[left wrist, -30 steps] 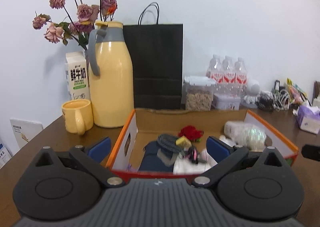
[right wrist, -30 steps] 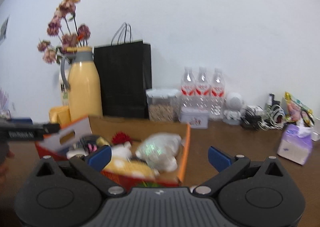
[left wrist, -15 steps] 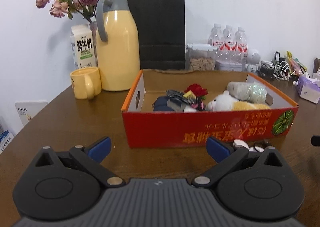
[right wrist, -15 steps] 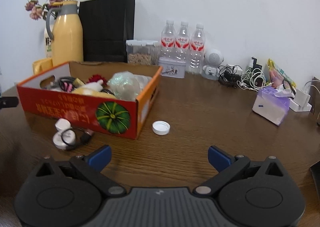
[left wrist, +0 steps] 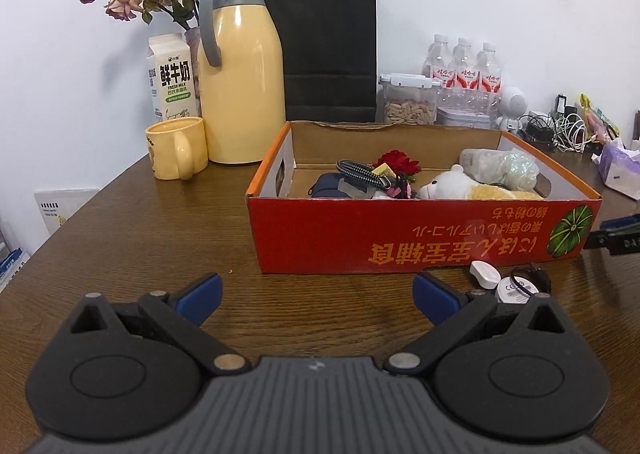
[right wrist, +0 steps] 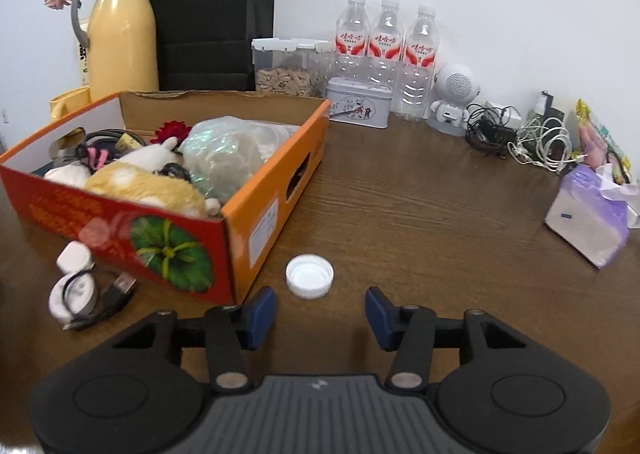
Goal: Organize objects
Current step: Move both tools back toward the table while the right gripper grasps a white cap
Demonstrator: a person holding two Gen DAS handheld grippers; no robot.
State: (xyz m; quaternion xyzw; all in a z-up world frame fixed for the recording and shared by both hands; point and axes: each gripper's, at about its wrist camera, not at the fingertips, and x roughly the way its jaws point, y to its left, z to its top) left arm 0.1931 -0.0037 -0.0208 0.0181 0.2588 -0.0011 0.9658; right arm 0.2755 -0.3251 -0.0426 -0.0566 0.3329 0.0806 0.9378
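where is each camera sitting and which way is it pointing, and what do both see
Left wrist: sits on the left gripper, low over the table, facing the long red side of the cardboard box; shows its own open blue fingers and, at the right edge, the right gripper.
Right wrist: sits on the right gripper, angled down at the box's right corner and the white bottle cap ahead; its jaws are closing with nothing between them.
Shared: box, yellow thermos, black paper bag, three water bottles.
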